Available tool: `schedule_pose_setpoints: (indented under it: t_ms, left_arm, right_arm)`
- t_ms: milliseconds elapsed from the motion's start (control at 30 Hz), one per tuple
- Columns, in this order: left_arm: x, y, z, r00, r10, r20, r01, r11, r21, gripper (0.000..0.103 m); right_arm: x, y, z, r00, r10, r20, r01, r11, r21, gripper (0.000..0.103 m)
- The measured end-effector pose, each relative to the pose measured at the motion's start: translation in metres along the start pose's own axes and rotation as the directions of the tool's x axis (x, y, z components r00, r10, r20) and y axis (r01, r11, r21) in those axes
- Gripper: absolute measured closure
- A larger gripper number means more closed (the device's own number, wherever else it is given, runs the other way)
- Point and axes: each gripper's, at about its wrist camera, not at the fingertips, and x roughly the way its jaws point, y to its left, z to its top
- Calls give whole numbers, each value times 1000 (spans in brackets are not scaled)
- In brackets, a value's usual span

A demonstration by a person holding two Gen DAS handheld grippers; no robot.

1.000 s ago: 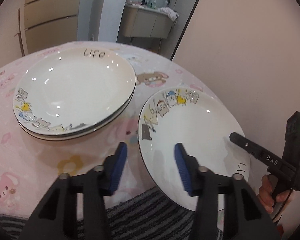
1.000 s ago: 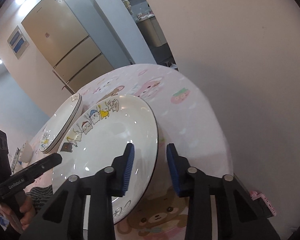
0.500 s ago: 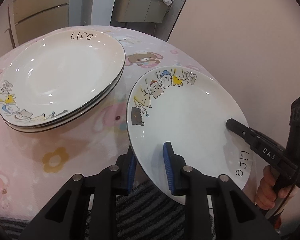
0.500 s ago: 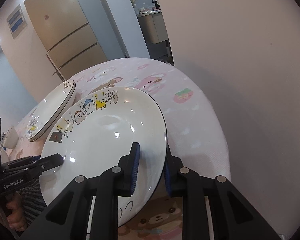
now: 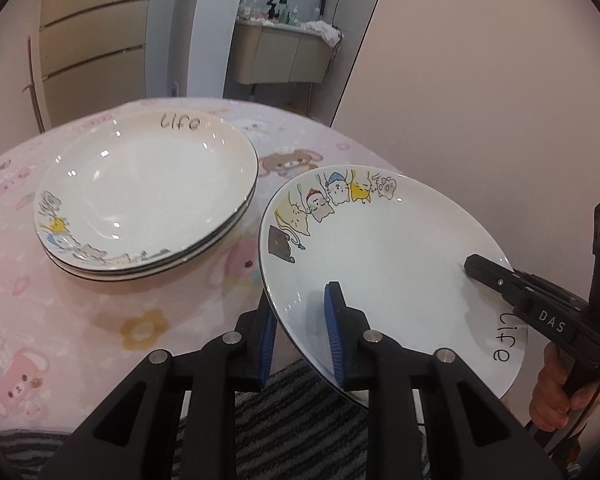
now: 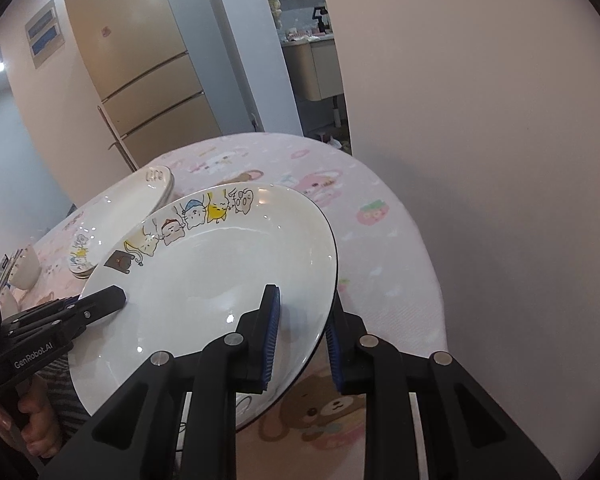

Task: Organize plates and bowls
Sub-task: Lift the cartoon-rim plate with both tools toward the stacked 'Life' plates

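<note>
A white plate with cartoon cats and the word "life" (image 5: pixel 388 256) is held tilted above the pink table. My left gripper (image 5: pixel 300 328) is shut on its near left rim. My right gripper (image 6: pixel 300 332) is shut on its right rim; it also shows in the left wrist view (image 5: pixel 484 270). The same plate fills the right wrist view (image 6: pixel 204 280), where the left gripper (image 6: pixel 108 300) shows at the plate's left edge. A stack of matching plates (image 5: pixel 148 196) rests on the table to the left, also in the right wrist view (image 6: pixel 128 204).
The round table has a pink cartoon tablecloth (image 5: pixel 60 320). A pale wall (image 5: pixel 500 100) stands close on the right. Small white bowls (image 6: pixel 24 268) sit at the table's far left. A fridge (image 6: pixel 140 72) and a doorway lie beyond.
Both grippers closed on the plate's rim from open. The plate has lifted off the table and now tilts above it.
</note>
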Motion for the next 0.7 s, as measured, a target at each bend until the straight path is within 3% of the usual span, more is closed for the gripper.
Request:
schedule_pose_setpoints:
  t_ms: [167, 367, 467, 567, 700]
  left_arm:
    - [-35, 5, 7, 999, 32, 36, -31, 999, -40, 82]
    - [-88, 21, 26, 983, 93, 161, -84, 994, -64, 82]
    - [-111, 34, 36, 959, 134, 251, -112, 989, -101, 82]
    - [-133, 49, 44, 918, 204, 339, -164, 976, -144, 81]
    - [-144, 72, 50, 898, 229, 375, -162, 966, -202, 81]
  right_arm:
    - [-18, 24, 15, 998, 30, 55, -27, 998, -48, 79]
    - [-41, 62, 42, 987, 94, 133, -83, 993, -89, 79]
    - [-49, 89, 58, 977, 141, 159, -123, 985, -121, 79]
    - [-54, 118, 71, 965, 185, 185, -154, 974, -169, 79]
    - [-53, 149, 84, 951, 219, 220, -173, 962, -209, 79]
